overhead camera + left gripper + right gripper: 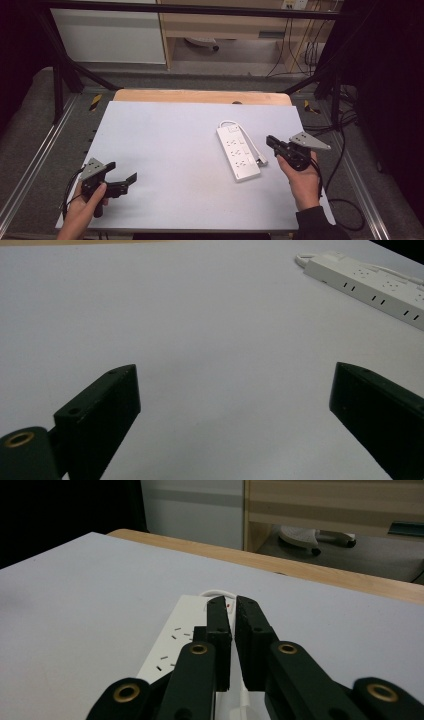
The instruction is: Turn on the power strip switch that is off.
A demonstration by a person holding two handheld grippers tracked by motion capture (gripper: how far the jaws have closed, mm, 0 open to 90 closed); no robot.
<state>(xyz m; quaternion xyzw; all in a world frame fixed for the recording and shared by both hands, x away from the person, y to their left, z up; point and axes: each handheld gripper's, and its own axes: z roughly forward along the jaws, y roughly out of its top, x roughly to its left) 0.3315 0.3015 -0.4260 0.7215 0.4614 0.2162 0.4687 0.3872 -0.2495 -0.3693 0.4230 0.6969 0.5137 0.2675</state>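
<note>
A white power strip (239, 152) lies right of the middle of the pale table top (165, 150), with its white cord (256, 147) looped along its right side. My right gripper (270, 139) hovers just off the strip's right edge, jaws pressed nearly together with nothing visibly held. In the right gripper view the shut gripper (230, 600) points along the strip (175, 635), which lies under and left of it. My left gripper (123, 171) sits near the front left corner, open and empty. The left gripper view shows its gripper (235, 375) spread wide over bare table, the strip (370, 282) far off.
A wooden strip (200, 96) borders the table's far edge. Black frame bars (60, 65) stand at the back corners. Cables (345, 150) trail over the floor on the right. A wooden cabinet (225, 25) and a white panel (110, 35) stand beyond the table.
</note>
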